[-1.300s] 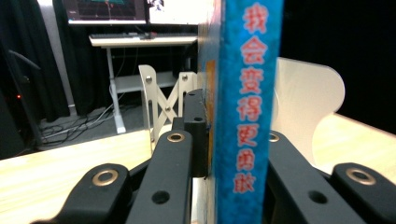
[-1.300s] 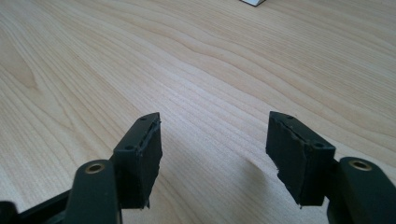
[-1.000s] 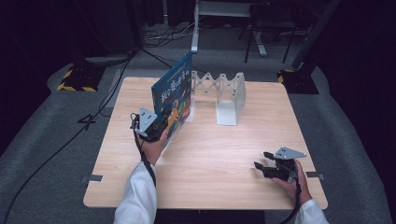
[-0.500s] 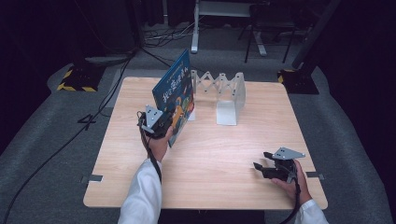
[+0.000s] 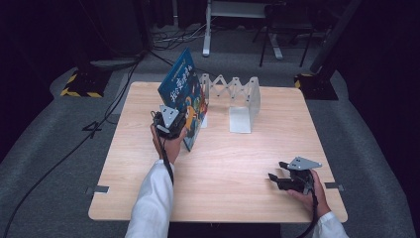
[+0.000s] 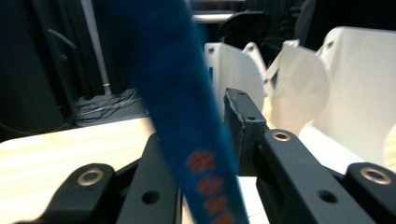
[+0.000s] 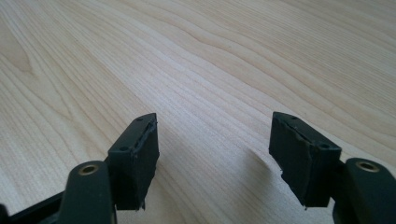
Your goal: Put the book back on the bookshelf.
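Observation:
A blue picture book [image 5: 182, 91] stands tilted on its lower edge on the wooden table [image 5: 233, 163], just left of a white folding book rack [image 5: 242, 99]. My left gripper [image 5: 179, 121] reaches in at the book's near edge. In the left gripper view the blue book [image 6: 182, 116] runs up between the jaws of the left gripper [image 6: 196, 123]. The jaws have just been opening, and a thin gap shows between the right pad [image 6: 236, 116] and the cover. My right gripper [image 5: 275, 171] rests open near the table's front right, nothing between its pads [image 7: 135, 154].
The rack's white dividers [image 6: 299, 88] stand close behind and right of the book. Cables and a yellow-black striped base [image 5: 79, 84] lie on the grey floor beyond the table's far left. Bare wood [image 7: 210, 56] stretches ahead of the right gripper.
My left hand has carried the book a little to the right, toward the rack, and its jaws have eased apart. The right hand has stayed put.

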### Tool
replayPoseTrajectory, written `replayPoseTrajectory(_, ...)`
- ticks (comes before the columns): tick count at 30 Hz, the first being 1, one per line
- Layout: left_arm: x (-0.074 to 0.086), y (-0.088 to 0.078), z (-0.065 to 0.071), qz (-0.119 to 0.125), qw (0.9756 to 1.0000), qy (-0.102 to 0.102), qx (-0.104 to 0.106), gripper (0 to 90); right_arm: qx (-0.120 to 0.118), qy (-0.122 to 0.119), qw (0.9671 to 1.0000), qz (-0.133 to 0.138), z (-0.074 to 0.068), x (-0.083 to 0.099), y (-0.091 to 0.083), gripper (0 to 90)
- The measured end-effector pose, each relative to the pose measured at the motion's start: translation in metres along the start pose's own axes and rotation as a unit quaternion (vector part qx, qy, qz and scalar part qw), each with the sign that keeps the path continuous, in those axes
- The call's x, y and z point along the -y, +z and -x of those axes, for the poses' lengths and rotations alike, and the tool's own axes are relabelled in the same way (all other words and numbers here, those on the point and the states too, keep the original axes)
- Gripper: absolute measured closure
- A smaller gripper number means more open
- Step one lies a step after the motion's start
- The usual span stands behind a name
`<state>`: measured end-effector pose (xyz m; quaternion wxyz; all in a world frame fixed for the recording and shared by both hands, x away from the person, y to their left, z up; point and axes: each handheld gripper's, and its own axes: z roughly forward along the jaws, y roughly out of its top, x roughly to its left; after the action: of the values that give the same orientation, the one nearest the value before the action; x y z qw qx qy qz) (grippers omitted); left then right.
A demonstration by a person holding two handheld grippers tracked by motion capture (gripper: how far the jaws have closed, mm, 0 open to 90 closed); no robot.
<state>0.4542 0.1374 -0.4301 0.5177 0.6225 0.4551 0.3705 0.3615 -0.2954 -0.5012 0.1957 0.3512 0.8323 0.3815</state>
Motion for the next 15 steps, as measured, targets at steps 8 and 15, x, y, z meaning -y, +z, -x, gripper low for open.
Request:
replayPoseTrajectory(8, 0.0017, 0.0, 0.0041, -0.006, 0.9996, 0.025, -0.013, 72.1, 0.002, -0.005, 1.0, -0.005, -0.001, -0.0002, 0.0008, 33.8)
replayPoseTrajectory(15, 0.0037, -0.0005, 0.0072, -0.005, 0.9993, 0.025, -0.026, 71.2, 0.003, -0.008, 0.9999, -0.007, -0.0013, -0.0003, 0.0015, 33.8)
